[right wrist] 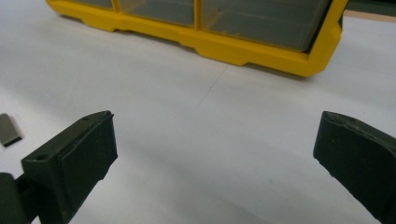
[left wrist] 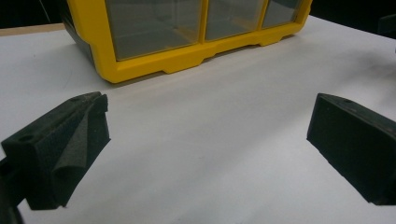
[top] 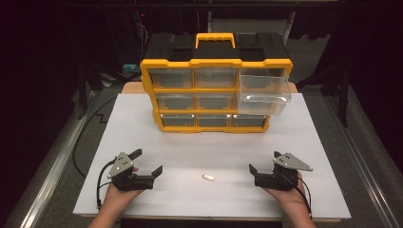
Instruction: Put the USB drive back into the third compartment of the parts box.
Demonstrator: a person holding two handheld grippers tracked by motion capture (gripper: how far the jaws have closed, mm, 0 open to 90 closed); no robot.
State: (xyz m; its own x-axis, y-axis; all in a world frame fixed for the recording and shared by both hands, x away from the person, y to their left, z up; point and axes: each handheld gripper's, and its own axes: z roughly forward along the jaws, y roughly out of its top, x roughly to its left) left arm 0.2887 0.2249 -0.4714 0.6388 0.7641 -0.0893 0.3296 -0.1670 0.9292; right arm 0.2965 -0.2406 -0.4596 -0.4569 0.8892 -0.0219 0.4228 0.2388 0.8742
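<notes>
A small pale metal piece (top: pixel 207 177) lies flat on the white table top (top: pixel 190 147) near the front, between my two grippers. In the right gripper view the same piece (right wrist: pixel 9 129) shows at the left edge. My left gripper (top: pixel 148 161) rests at the front left, open and holding nothing. Its jaws stand wide apart over bare table in the left gripper view (left wrist: pixel 210 140). At the front right, my right gripper (top: pixel 264 161) is open too, with nothing between its jaws (right wrist: pixel 217 154).
A yellow and black drawer organizer (top: pixel 216 80) stands at the back of the table. Its top right clear drawer (top: pixel 263 90) is pulled out and looks empty. The organizer's bottom row shows in both gripper views (left wrist: pixel 140 65) (right wrist: pixel 261 51). Dark floor surrounds the table.
</notes>
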